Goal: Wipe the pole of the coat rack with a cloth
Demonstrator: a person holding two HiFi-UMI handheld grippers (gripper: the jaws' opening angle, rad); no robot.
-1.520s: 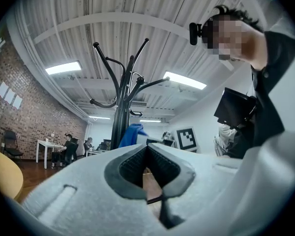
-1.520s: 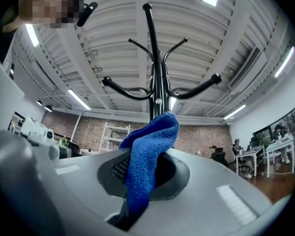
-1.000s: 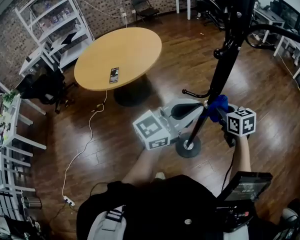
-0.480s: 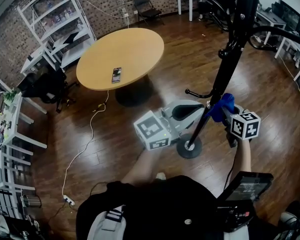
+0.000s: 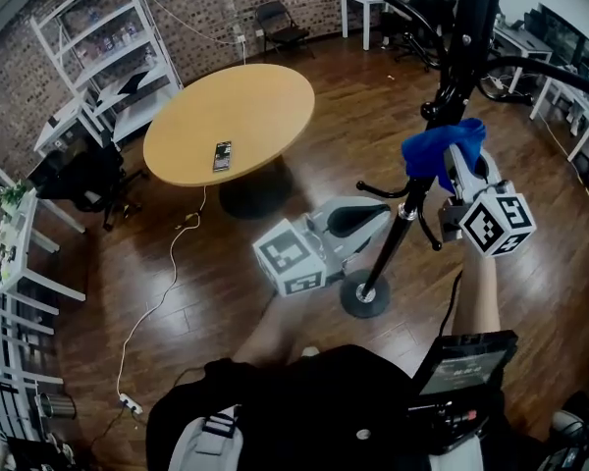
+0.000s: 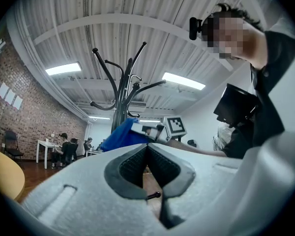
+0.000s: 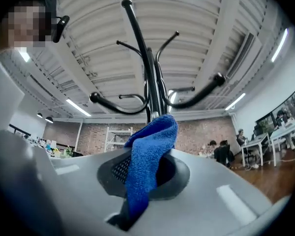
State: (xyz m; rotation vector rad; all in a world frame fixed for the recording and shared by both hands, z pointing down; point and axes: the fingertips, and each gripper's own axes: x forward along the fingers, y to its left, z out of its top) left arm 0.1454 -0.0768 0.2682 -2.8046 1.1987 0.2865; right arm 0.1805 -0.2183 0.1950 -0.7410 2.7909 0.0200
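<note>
**Mid-wipe: cloth clamped in right gripper, on the pole**

Head view: at the right of the frame, right gripper (image 5: 458,160) clamped on a blue cloth (image 5: 440,148), laid against the pole (image 5: 390,243) of the coat rack, just above a low hook and well above the round base (image 5: 363,300). Low at centre, left gripper (image 5: 378,214) just beside the pole's lower part; contact unclear.

Left gripper view: jaws closed together, nothing between them, aimed up at cloth and pole left of centre.

Right gripper view: at centre, cloth pinched and draped over the jaw tips, pole directly behind.

Likely mid-stroke. Next calls for sliding the cloth along the pole under steady pressure, minding the hooks.
</note>
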